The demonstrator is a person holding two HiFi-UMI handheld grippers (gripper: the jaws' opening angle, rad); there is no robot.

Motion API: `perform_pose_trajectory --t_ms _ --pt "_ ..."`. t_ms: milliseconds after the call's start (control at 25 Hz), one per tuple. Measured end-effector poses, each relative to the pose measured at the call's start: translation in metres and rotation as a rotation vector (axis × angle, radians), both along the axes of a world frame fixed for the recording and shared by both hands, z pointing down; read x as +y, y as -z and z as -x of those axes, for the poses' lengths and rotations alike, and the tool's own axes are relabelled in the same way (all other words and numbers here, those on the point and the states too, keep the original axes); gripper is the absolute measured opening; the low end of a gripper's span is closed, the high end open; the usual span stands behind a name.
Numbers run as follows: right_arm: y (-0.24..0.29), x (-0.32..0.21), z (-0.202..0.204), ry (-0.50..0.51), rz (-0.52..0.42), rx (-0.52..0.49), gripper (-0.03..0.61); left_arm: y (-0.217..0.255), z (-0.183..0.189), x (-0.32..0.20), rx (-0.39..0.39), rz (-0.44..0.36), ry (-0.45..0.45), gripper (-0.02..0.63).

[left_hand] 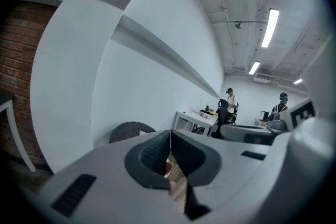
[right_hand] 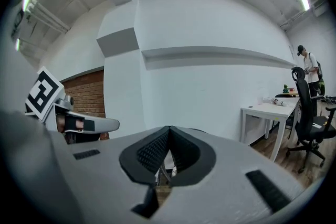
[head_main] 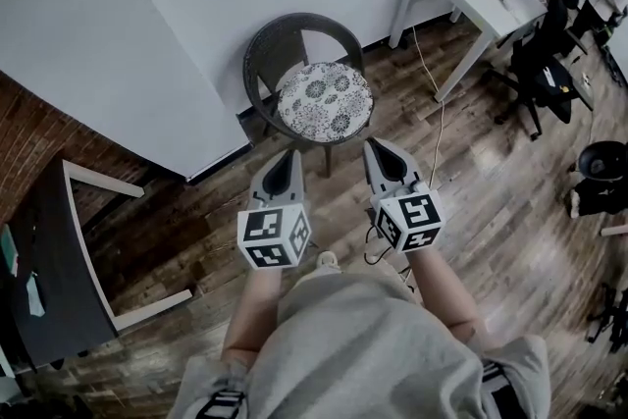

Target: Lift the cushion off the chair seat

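Upper centre of the frame, the round cushion [head_main: 325, 101] on the chair [head_main: 259, 54] looks soft and light, best pinched at opposite edges; the left hand-held gripper [head_main: 291, 155] and right hand-held gripper [head_main: 372, 146] are both pressed together, empty.

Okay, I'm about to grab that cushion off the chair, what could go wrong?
The left gripper and right gripper are both shut, short of the cushion; unopened, they would likely shove it into the curved back of the chair. A white cable trails across the floor beside the chair and could catch a foot.
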State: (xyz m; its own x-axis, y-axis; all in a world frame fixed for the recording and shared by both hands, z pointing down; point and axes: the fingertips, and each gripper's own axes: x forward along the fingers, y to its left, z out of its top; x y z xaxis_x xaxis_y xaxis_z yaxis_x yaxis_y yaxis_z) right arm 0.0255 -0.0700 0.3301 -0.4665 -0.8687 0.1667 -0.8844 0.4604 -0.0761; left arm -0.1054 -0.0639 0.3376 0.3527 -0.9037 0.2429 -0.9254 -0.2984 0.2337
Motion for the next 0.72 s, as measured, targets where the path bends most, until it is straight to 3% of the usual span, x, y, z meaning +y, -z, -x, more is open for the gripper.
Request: perform_pose_trajectory --t_ms 360,720 --pt "-0.044 -0.047 -0.016 -0.011 0.080 0.023 -0.006 -0.055 -0.005 -0.048 0.001 0.103 0.031 0.009" --pt "-0.090 -0.127 -0.020 0.068 0.143 0.053 -0.006 -0.112 -0.011 -0.129 0.031 0.153 0.112 0.009"
